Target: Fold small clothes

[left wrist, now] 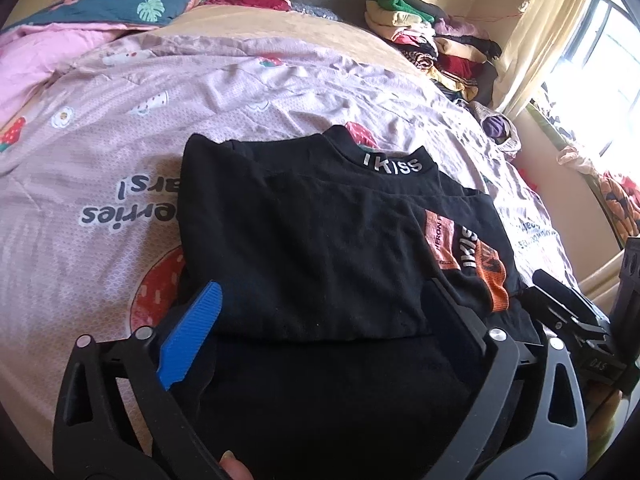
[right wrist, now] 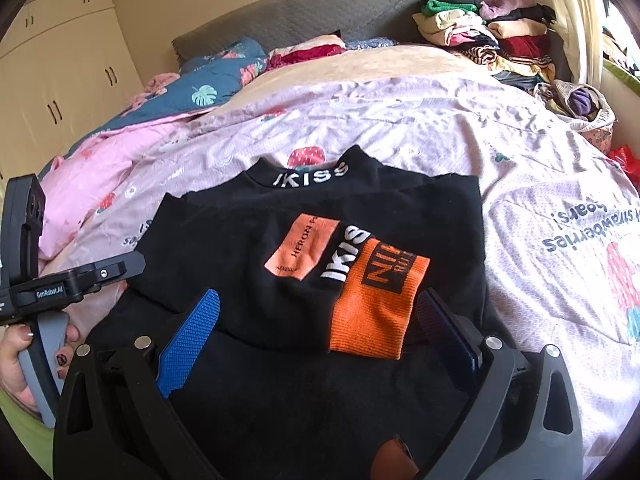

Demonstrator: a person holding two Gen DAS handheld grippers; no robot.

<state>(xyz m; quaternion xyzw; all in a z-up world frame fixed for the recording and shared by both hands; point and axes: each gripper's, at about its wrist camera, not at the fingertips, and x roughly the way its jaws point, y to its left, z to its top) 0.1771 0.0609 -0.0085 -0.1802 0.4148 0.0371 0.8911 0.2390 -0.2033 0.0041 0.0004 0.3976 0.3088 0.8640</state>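
— Where's the shirt?

— The black top point(right wrist: 248, 248) lies folded on the bed, on the pink strawberry-print quilt point(right wrist: 400, 128), its collar lettered "IKISS" toward twelve o'clock. An orange cuff point(right wrist: 372, 312) lies across its front at about four o'clock.

— And the claws?

— The right claw point(right wrist: 316, 340) stands wide apart over the top's near edge, its blue pads point(right wrist: 192, 336) pressing on nothing. The left claw point(left wrist: 320, 328) is the same, spread wide with only cloth below it.

— Anything around?

— A stack of folded clothes point(right wrist: 488, 36) at one o'clock by the grey headboard point(right wrist: 304, 12), a teal leaf-print blanket point(right wrist: 216, 80) at ten, cream wardrobe doors point(right wrist: 60, 60) beyond. A hand point(right wrist: 16, 364) at eight o'clock holds the left claw's handle.
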